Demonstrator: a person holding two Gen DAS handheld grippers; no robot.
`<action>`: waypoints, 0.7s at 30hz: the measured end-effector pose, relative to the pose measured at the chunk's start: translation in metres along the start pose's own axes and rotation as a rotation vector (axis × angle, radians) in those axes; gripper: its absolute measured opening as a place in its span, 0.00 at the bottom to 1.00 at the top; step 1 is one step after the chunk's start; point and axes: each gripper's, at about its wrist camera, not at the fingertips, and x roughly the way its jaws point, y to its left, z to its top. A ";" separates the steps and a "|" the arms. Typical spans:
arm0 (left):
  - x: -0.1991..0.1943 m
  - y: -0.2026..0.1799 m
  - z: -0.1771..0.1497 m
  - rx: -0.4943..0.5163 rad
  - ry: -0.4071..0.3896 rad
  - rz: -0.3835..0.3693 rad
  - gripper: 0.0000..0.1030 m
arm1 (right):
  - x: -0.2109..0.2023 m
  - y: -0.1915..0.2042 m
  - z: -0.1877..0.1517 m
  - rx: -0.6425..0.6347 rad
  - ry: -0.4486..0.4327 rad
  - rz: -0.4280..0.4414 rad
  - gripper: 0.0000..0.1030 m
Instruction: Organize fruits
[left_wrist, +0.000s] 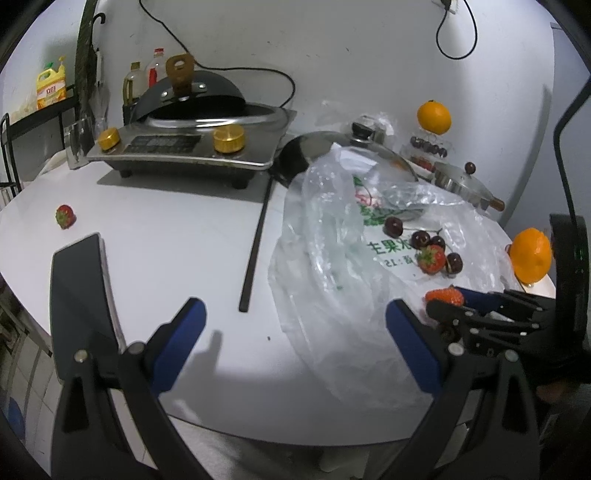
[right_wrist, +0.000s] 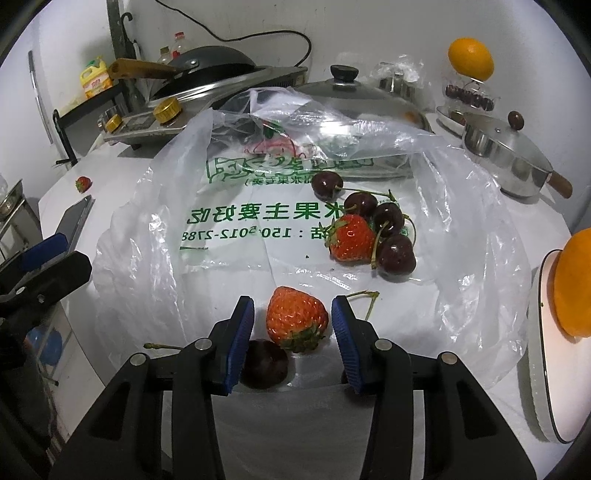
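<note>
Strawberry (right_wrist: 296, 318) lies on the plastic bag (right_wrist: 229, 258) near the counter's front edge, bracketed by the right gripper (right_wrist: 293, 319), unclenched for pickup; the left gripper (left_wrist: 293, 314) hovers released, empty.

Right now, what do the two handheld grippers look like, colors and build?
Both match. The left gripper and right gripper have matte black angular frames with round silver pivot pins. Each carries two fingers faced with ribbed blue pads. No markings or cables show on them.
</note>
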 end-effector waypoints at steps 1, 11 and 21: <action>0.000 -0.001 0.000 0.004 0.000 0.002 0.96 | -0.001 0.000 0.000 -0.005 -0.009 -0.002 0.34; -0.003 -0.026 0.005 0.053 0.000 0.000 0.96 | -0.026 -0.017 0.001 0.013 -0.087 0.009 0.33; 0.002 -0.074 0.011 0.149 -0.004 -0.039 0.96 | -0.056 -0.049 -0.001 0.053 -0.154 -0.026 0.33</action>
